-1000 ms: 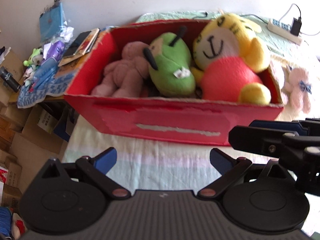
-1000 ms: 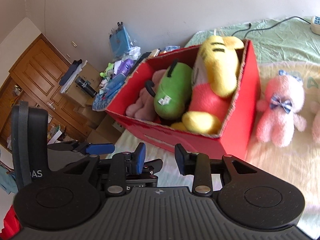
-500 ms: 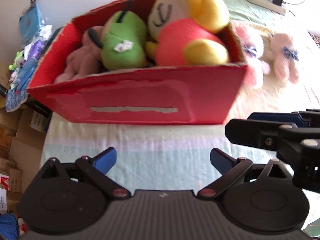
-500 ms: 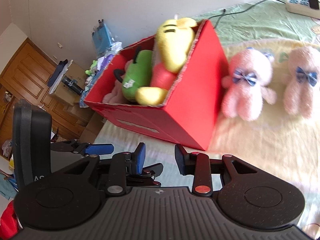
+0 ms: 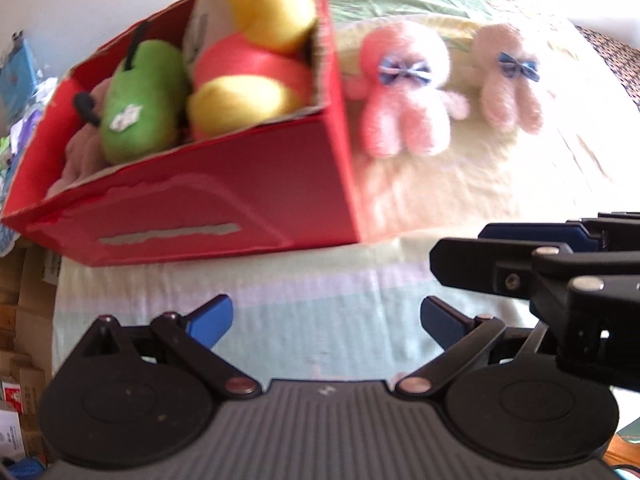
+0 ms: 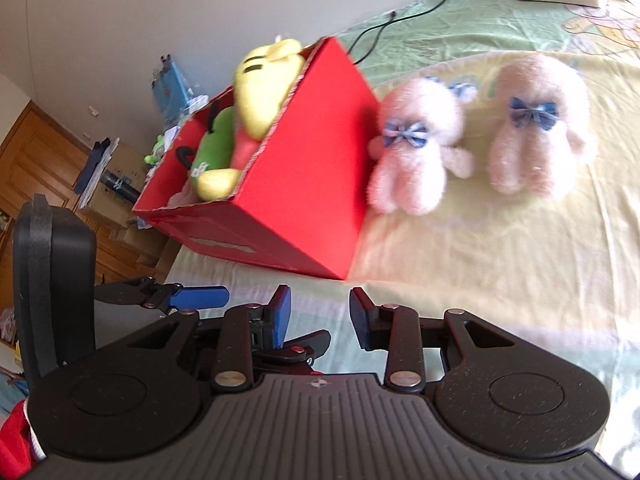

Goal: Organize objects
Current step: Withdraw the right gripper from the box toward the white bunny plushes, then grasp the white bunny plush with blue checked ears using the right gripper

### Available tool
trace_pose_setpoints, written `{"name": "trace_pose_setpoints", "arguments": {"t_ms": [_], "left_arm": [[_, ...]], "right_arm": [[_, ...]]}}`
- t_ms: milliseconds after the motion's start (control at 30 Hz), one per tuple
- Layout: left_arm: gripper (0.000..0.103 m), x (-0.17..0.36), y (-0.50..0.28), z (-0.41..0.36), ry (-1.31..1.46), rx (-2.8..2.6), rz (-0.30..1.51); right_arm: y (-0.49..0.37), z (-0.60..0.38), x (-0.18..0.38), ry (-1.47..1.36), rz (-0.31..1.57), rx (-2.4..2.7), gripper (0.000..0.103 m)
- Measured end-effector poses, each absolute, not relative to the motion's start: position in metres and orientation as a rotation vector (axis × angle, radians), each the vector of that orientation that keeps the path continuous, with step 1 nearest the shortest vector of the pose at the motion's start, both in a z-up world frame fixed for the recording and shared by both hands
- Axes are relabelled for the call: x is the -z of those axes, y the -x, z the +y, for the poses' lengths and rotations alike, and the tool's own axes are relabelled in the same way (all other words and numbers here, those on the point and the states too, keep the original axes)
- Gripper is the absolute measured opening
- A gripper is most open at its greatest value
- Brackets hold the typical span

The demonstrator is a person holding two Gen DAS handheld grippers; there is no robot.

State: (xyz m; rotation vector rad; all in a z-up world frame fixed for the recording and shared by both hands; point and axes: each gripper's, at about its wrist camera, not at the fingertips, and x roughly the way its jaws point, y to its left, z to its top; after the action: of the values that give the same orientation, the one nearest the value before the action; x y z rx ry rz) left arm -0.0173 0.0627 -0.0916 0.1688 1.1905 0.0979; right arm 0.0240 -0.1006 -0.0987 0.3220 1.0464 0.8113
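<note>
1. While both grippers hang low over the bed, the red box sits ahead and to the left, packed with plush toys.
2. Inside it, a yellow and red plush fills the right end, a green plush lies beside it, and a dusty pink one is squeezed at the left end.
3. Just right of the box, a pink plush with a blue bow lies on the bed, close against the box wall.
4. A second, paler pink plush lies just beside the first.
5. Left gripper: fingers spread wide, nothing between them.
6. Right gripper: fingers parted by a narrower gap, also empty.
</note>
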Motion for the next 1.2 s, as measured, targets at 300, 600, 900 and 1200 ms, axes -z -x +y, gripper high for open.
{"name": "trace_pose_setpoints", "arguments": {"t_ms": [300,600,900,1200], "left_arm": [[0.1,0.102,0.012,0.02,-0.213,0.002,1.206],[0.1,0.116,-0.001,-0.016,-0.261,0.132,1.222],[0.1,0.12,-0.03,-0.034,-0.242,0.279,1.213],[0.102,0.109,-0.066,-0.044,-0.255,0.386,1.159]], "right_arm": [[-0.028,-0.136,0.109,-0.365,1.062,-0.732,0.036],[-0.033,-0.17,0.122,-0.432,1.082,-0.6,0.036],[-0.05,-0.201,0.124,-0.508,1.054,-0.462,0.037],[-0.091,-0.213,0.113,-0.546,0.978,-0.396,0.036]]}}
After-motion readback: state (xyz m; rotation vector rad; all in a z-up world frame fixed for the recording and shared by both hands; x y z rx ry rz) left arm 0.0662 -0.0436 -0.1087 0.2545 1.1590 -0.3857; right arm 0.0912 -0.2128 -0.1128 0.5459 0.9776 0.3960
